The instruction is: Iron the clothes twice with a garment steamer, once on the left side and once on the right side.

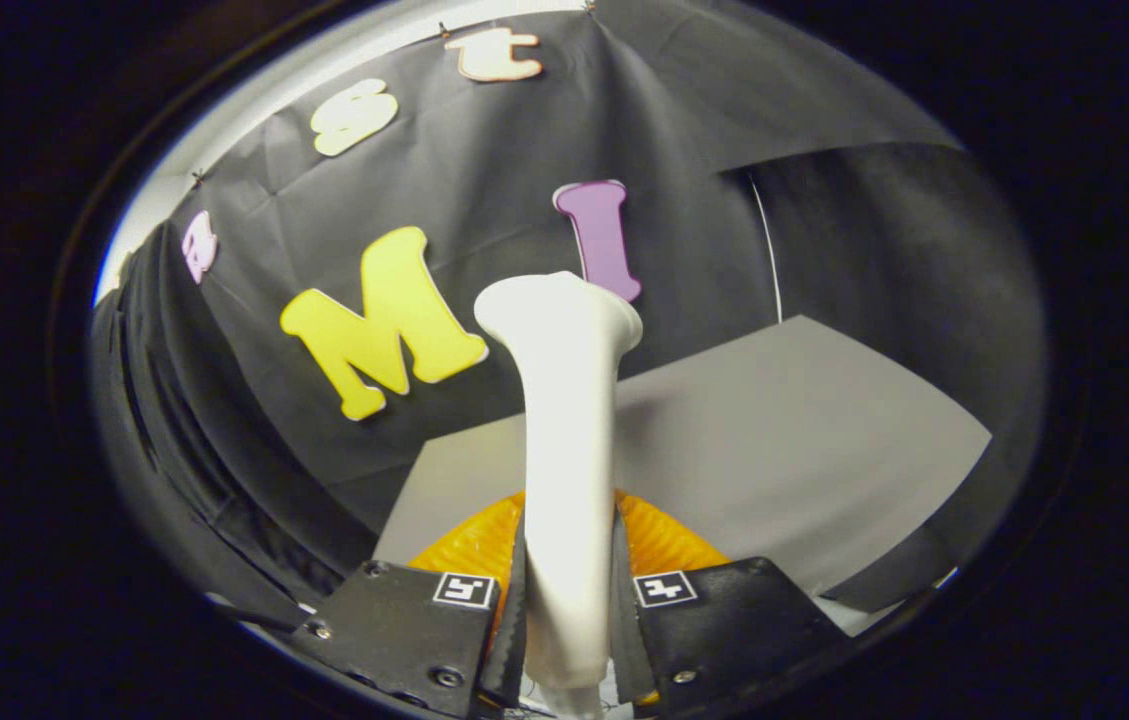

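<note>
Your gripper (569, 610) is clamped on the steamer (564, 420): both fingers press its white handle. Its long axis runs straight ahead from the fingers, flared head at the far end, over the grey table (804, 450). No clothes visible, so their direction can't be told.

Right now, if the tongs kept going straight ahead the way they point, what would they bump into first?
The tongs are shut on the white steamer, so its flared head leads the way. Beyond it I see the grey table and the black cloth wall. Probably the wall comes first, though depth is hard to judge.
</note>
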A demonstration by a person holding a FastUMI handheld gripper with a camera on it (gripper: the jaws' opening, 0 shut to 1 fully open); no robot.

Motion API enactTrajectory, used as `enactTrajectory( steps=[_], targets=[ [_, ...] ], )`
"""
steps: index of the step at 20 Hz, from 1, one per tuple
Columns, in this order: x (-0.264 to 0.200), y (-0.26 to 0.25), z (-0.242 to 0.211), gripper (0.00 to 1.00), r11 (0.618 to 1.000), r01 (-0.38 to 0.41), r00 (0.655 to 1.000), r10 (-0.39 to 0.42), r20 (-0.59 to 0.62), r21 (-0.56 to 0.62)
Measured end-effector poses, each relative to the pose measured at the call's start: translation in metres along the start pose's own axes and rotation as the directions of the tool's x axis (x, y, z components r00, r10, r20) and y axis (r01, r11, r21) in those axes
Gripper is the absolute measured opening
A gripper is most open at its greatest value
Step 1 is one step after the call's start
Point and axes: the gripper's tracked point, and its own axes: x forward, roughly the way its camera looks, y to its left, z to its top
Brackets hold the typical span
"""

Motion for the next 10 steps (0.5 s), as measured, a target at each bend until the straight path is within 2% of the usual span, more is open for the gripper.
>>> enactTrajectory(
  steps=[5,10],
  targets=[
    [-0.046,0.055,0.020,0.37,0.998,-0.069,0.989,0.069,0.130,-0.008],
    [-0.087,0.121,0.038,0.37,0.981,-0.166,0.947,0.187,0.263,-0.100]
  ],
)
